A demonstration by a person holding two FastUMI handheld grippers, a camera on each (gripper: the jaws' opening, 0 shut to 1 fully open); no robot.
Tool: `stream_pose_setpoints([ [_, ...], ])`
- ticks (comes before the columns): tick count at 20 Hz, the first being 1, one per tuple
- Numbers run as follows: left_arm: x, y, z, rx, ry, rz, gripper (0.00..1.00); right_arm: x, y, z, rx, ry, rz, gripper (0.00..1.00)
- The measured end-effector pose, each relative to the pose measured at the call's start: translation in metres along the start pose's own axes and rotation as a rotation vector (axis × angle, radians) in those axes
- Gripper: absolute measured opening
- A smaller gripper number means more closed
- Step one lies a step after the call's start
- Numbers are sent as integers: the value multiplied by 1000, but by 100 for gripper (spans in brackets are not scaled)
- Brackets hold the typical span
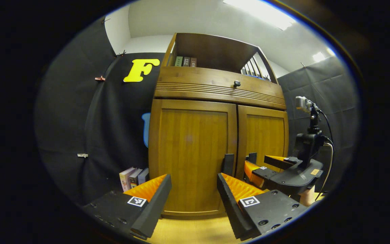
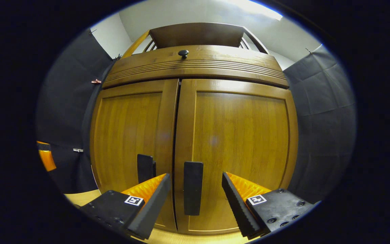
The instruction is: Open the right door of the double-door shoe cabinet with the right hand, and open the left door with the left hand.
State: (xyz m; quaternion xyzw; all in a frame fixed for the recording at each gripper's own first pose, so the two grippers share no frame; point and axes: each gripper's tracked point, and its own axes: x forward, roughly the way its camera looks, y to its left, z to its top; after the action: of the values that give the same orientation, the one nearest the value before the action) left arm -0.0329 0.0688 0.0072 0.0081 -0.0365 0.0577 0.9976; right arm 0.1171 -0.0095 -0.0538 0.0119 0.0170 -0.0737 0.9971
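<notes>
In the right gripper view the right gripper [image 2: 195, 195] stands wide apart with nothing between its fingers, and the right door's black handle [image 2: 193, 192] sits in the gap, a little beyond the tips; whether either finger touches it cannot be told; the left door's handle [image 2: 145, 168] shows just above the left-hand finger, partly covered by it. In the left gripper view the left gripper [image 1: 194, 193] is likewise spread wide and holds nothing, hanging before the left door [image 1: 192, 159], its handle [image 1: 228, 164] partly hidden behind the right-hand finger; that view also catches the right gripper [image 1: 264, 162] from the side, close to the right door [image 1: 263, 139], its fingertips hard to make out against the wood, with a camera mounted on a post above it. The shoe cabinet [image 2: 198, 67] is warm brown wood; both doors appear closed, a dark seam between them; a drawer with a small black knob [image 2: 183, 53] runs above. Books [image 1: 133, 178] stand beside the cabinet's foot, cut off below by the left gripper.
</notes>
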Motion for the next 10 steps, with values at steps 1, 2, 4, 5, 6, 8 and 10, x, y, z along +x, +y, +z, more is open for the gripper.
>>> stream_pose_setpoints([
  [1, 1, 8, 1, 12, -6, 20, 80, 4, 2, -4, 7, 13, 5, 95],
  [2, 0, 13, 2, 19, -9, 32, 85, 9, 0, -8, 12, 20, -9, 92],
  [4, -2, 18, 2, 19, -10, 38, 84, 17, 3, -12, 17, 22, -8, 85],
  [5, -3, 22, 3, 17, -13, 44, 84, 18, 2, -12, 14, 26, -18, 85],
  [6, -3, 26, 5, 17, -18, 53, 84, 21, 0, -15, 6, 22, -31, 76],
  [8, -2, 33, 7, 13, -28, 70, 80, 23, -2, -15, -6, 14, -49, 56],
  [10, -1, 36, 3, -3, -23, 71, 84, 30, 1, -20, 9, 29, -31, 57],
])
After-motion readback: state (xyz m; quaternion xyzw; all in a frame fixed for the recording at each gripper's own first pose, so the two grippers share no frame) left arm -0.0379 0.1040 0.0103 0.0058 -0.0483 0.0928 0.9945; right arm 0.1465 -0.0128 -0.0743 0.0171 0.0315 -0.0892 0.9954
